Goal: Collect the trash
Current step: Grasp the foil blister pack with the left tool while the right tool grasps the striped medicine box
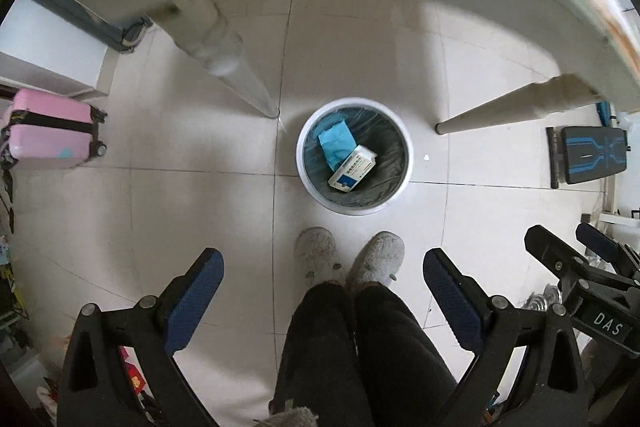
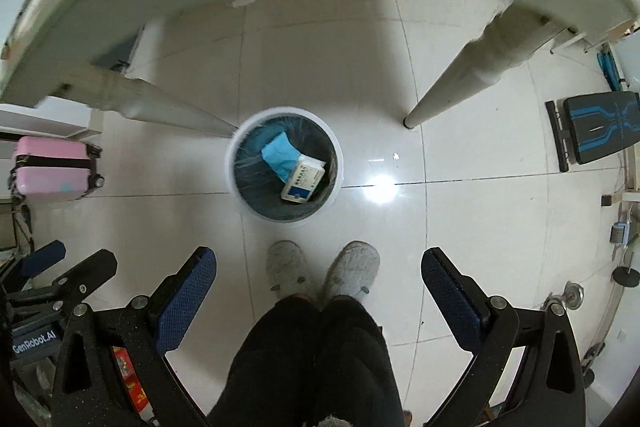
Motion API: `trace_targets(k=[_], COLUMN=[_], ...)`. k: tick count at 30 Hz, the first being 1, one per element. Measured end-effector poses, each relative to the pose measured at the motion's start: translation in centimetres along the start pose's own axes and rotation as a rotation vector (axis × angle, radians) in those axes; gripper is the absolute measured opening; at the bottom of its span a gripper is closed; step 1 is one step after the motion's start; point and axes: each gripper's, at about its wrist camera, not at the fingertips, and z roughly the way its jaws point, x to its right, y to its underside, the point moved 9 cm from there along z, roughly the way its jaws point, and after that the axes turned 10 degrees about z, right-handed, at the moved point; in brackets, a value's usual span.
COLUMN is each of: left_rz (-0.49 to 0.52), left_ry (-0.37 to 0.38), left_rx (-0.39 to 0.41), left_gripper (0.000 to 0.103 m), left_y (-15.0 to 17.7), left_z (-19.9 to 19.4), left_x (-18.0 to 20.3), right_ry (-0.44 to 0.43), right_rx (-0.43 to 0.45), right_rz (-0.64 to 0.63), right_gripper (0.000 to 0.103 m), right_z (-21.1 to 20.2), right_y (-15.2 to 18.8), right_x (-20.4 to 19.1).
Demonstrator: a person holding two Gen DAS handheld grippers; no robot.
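We hold left gripper (image 1: 323,291) and right gripper (image 2: 318,289) spread wide, empty | bin (image 1: 405,163) stands well below, ahead of our slippers | white box (image 1: 353,168), blue wrapper (image 1: 335,142) inside | neither gripper clearly nearer

My left gripper (image 1: 323,277) and right gripper (image 2: 318,273) are twins: chunky black plastic frames, silver screws at the pivots, blue textured pads (image 1: 195,301) on the fingers. One has a "DAS" label at lower right, the other "GenRobot.AI" at lower left. I'm in black trousers (image 2: 312,359) and fuzzy grey slippers (image 2: 354,267).
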Motion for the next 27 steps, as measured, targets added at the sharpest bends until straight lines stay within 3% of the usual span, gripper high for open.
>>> trace_targets(k=[9,17,22,27], left_rz=[0.036,0.032,0.147,0.318], left_ry=[-0.018,-0.074,-0.113,-0.130], left_rx=[0.134,0.294,0.299,0.205], left_gripper=[0.102,0.103,0.103,0.103], left_y=[-1.9,-9.1,-15.0,-22.4], left_z=[-11.9,-19.1,-19.4,-15.1], left_x=[-0.4,-0.4,3.0,9.2], right_ry=[-0.081,-0.178,-0.150,-0.096], right_rx=[0.044,0.120,0.167,0.135], right_rz=[0.043,0.120,0.157,0.191], right_gripper=[0.103,0.103,0.103,0.103], right_z=[-13.1,-21.3,-23.5,-21.9], right_y=[0.3,-6.1,-13.1,-20.4], right_x=[-2.2,-3.2,-0.2,5.7])
